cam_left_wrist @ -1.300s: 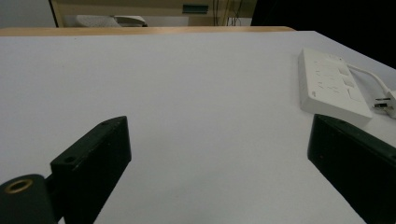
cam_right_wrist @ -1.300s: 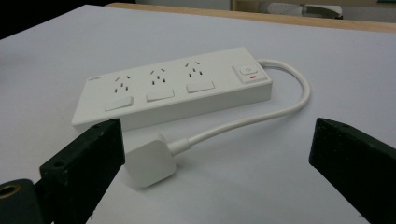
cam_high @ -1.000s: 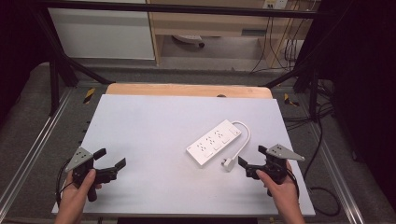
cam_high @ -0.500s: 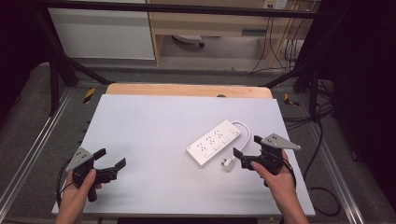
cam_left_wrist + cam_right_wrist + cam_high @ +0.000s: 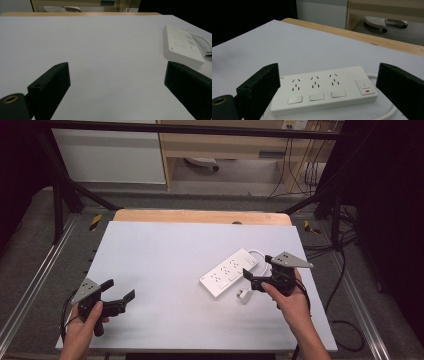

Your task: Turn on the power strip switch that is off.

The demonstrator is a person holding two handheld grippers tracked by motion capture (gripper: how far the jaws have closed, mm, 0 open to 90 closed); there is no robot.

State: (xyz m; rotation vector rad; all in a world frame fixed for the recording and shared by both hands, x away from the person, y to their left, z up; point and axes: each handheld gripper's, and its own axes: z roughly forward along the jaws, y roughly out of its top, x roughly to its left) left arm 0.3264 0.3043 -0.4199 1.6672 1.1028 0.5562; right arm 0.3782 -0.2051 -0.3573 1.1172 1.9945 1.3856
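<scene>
Both grippers stood with jaws wide apart, holding nothing. Within the last second the right gripper [image 5: 256,279] had advanced to just beside the power strip [image 5: 229,272] right of table centre, suggesting an approach, while the left gripper [image 5: 119,296] stayed near the front-left corner.

Each hand grips a black claw tool: the left claw [image 5: 117,292] and the right claw [image 5: 258,270] each carry a grey three-cornered plate, blocky jaws, and a brass-ringed screw hole.
</scene>
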